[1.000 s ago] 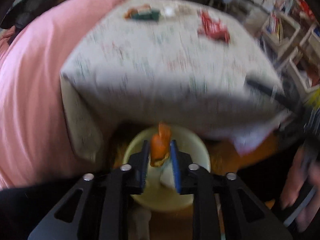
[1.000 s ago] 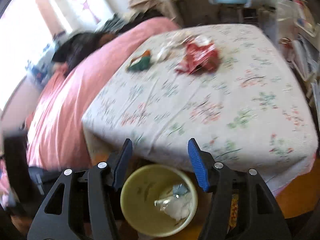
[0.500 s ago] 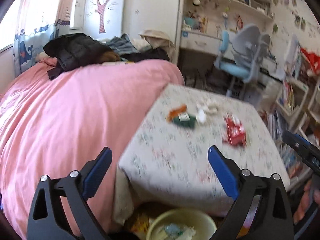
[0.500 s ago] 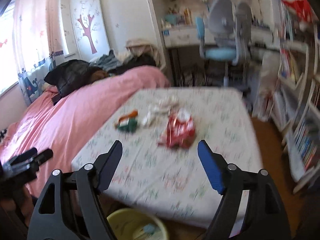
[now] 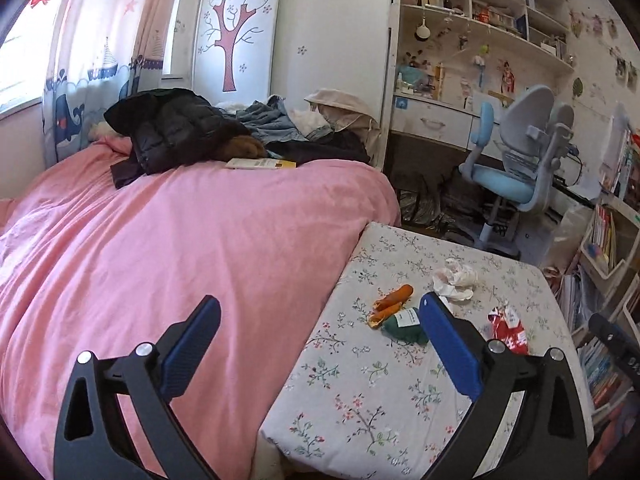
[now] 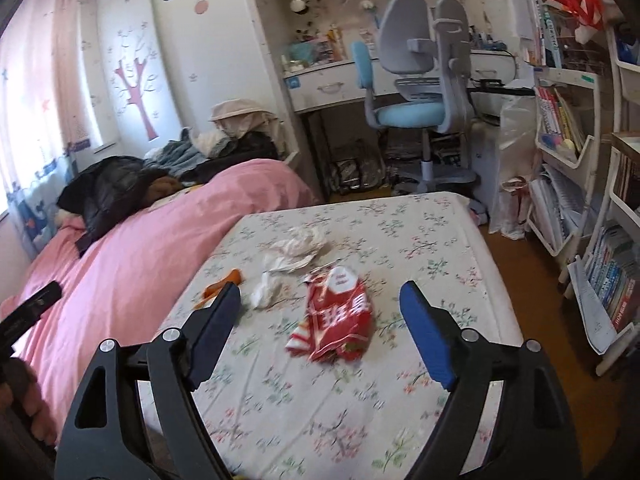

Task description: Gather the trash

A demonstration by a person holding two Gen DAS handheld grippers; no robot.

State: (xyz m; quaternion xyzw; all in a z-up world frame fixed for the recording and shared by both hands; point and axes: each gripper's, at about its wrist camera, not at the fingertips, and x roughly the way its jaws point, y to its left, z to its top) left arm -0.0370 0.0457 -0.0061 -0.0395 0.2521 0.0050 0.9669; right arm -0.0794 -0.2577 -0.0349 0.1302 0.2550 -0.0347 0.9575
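Left claw [image 5: 320,344]: gaping wide, gripping nothing, hovering over the seam between pink bed [image 5: 180,248] and worktop [image 5: 380,392].
Right claw [image 6: 320,322]: spread fully, carrying nothing, framing the red snack bag [image 6: 338,312].
Trash: lying mid-worktop; orange wrapper [image 5: 394,300] touching green packet [image 5: 402,326], crumpled white tissue [image 5: 454,280] just beyond, red snack bag to the right.
Step in hand: likely lining up on the red snack bag.
Doing it well: lowering straight down, pinching a raised crease, avoiding snagging the floral cloth.
Risk: thin foil slipping out.
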